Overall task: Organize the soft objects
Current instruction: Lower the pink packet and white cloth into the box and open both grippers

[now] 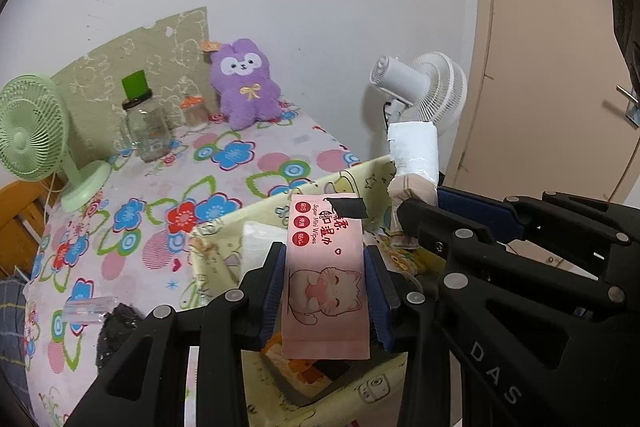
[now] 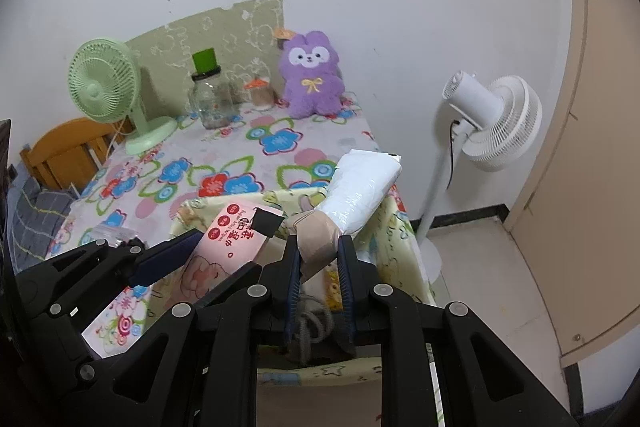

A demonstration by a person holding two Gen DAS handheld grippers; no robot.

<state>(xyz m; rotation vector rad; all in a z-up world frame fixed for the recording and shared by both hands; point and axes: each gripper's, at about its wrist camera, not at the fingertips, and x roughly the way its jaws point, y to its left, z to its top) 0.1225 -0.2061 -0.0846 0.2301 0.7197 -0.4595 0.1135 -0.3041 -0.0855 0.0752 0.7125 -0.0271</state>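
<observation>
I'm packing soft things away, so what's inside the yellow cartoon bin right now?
In the yellow bin: a white tissue pack and some grey cord. The held wipes pack and grippers cover the rest.

Left hand-held gripper (image 1: 325, 281) angled downward, jaws clamped on a pink packet's sides. Right hand-held gripper (image 2: 319, 259) at its 3 o'clock, likewise tilted down, nearly closed, pinching a wrapped bundle's end.

A lived-in room at home

A flower-print tablecloth (image 2: 240, 163) carries a purple plush toy (image 2: 312, 79), a green desk fan (image 2: 106, 83) and a glass jar (image 2: 210, 99); a white pedestal fan (image 2: 496, 123) stands by a beige door (image 2: 592, 147).
</observation>
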